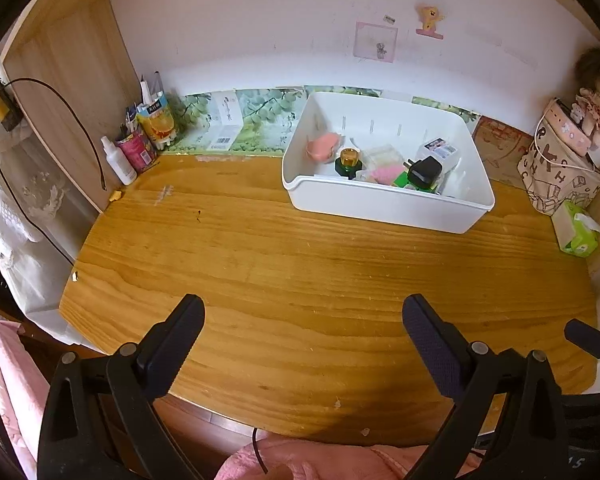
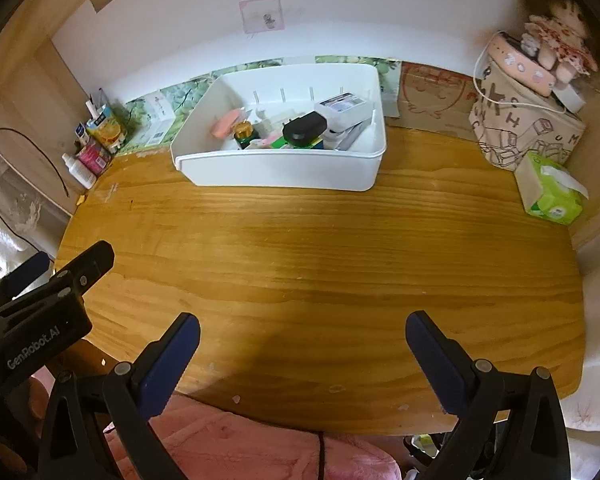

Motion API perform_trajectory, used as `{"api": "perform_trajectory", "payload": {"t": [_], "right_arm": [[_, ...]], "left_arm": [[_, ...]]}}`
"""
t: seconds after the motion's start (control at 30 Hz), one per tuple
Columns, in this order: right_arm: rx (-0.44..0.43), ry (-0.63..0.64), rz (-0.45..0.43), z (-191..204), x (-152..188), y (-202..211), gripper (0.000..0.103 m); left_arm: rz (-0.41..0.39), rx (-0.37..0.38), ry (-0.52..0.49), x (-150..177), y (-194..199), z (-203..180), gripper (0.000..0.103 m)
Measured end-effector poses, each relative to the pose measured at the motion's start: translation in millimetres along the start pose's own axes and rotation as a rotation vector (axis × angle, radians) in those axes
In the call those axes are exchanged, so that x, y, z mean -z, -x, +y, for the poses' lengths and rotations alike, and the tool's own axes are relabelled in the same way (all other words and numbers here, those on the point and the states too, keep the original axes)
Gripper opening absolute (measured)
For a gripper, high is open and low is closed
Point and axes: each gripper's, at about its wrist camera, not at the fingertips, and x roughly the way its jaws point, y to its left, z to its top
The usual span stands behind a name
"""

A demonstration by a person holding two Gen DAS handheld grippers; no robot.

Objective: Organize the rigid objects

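Observation:
A white plastic bin (image 1: 384, 204) (image 2: 284, 170) stands at the back of the wooden table (image 1: 300, 280) (image 2: 320, 260). Inside it lie a pink soap-like piece (image 1: 323, 147) (image 2: 225, 123), a small bottle with an amber cap (image 1: 349, 162) (image 2: 244, 133), a black plug adapter (image 1: 423, 171) (image 2: 303, 130), a white labelled case (image 1: 438, 150) (image 2: 342, 108) and green and pink packets. My left gripper (image 1: 303, 312) is open and empty over the table's near edge. My right gripper (image 2: 302, 328) is open and empty beside it; the left gripper also shows in the right wrist view (image 2: 76, 264).
Bottles and cups (image 1: 140, 144) (image 2: 94, 144) stand in the back left corner. A printed fabric bag (image 1: 556, 172) (image 2: 528, 120) with a doll on top and a green tissue pack (image 1: 578, 230) (image 2: 550, 190) sit at the right. A black cable (image 1: 60, 120) hangs at the left.

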Motion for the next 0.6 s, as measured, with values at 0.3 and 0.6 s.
{"api": "perform_trajectory", "payload": {"t": [0.3, 0.6], "right_arm": [[-0.011, 0.045, 0.011, 6.6, -1.8, -3.8, 0.103], [-0.009, 0.076, 0.016, 12.4, -1.1, -5.2, 0.103]], "left_arm": [[-0.028, -0.006, -0.020, 0.0, 3.5, -6.8, 0.100], [-0.048, -0.006, -0.017, -0.1, 8.1, -4.4, 0.100]]}}
